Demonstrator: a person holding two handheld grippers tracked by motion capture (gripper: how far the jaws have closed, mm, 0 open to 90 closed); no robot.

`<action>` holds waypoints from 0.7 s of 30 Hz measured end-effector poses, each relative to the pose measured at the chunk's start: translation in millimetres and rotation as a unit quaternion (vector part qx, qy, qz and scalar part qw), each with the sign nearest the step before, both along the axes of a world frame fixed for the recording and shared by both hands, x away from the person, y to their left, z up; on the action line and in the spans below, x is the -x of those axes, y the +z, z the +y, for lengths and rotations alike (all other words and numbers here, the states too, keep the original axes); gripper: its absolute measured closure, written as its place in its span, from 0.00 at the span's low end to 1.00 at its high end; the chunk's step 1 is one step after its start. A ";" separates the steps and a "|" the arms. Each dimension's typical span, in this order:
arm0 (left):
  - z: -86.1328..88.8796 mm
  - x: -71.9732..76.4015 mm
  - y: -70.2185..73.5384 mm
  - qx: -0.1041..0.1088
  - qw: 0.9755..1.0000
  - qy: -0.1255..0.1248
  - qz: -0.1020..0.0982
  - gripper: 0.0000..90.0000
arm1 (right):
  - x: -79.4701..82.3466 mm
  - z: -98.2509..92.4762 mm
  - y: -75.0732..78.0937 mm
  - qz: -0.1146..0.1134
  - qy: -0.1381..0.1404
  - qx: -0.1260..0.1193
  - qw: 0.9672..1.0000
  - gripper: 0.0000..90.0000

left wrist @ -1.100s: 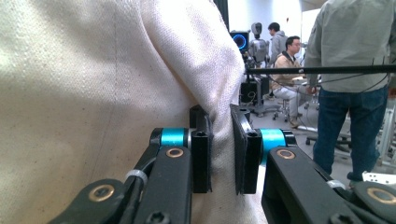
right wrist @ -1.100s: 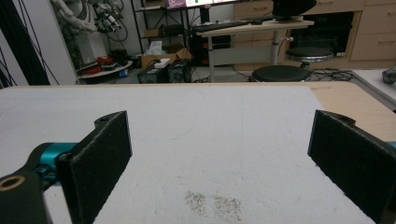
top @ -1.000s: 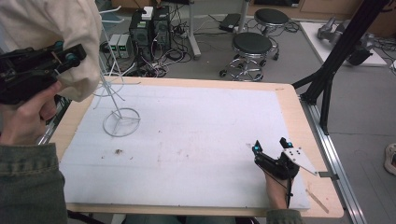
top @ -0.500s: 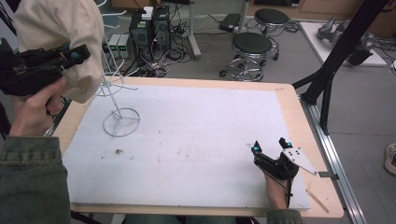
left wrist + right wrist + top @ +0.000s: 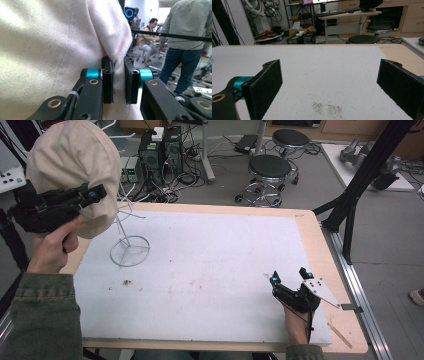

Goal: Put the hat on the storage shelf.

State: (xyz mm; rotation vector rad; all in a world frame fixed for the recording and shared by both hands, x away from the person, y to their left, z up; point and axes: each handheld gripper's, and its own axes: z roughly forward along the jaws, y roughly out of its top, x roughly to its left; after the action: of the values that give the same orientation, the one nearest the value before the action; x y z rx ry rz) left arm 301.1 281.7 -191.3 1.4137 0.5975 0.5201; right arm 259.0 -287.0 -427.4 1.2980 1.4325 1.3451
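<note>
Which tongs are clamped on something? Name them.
The left tongs, raised at the table's left edge: their jaws pinch a fold of the cream hat. The right tongs rest open on the table.

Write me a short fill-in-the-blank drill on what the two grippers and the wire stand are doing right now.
1. The left gripper is shut on the beige ____.
2. The right gripper rests near the table's front edge with its jaws ____.
3. The wire stand has a ____ base.
4. The cloth hangs over the wire stand's ____.

Missing words: cloth; open; round; top
</note>
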 end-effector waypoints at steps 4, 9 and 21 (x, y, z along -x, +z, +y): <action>2.5 -1.2 -7.1 0.007 1.000 -0.007 0.012 0.88 | 0.1 -0.5 -0.1 -0.004 0.001 0.006 1.000 0.06; 2.7 -2.3 -9.8 0.011 1.000 -0.010 0.016 0.87 | 0.2 0.7 0.0 0.000 0.000 0.003 1.000 0.06; 1.6 -3.4 -11.2 0.020 1.000 -0.011 0.017 0.75 | 0.1 -0.8 -0.2 -0.003 0.000 0.007 1.000 0.06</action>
State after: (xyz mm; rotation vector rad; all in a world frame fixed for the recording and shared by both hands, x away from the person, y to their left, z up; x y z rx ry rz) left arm 304.5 283.3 -202.6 1.3925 0.6158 0.4652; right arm 258.9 -287.7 -427.6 1.2839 1.4348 1.3352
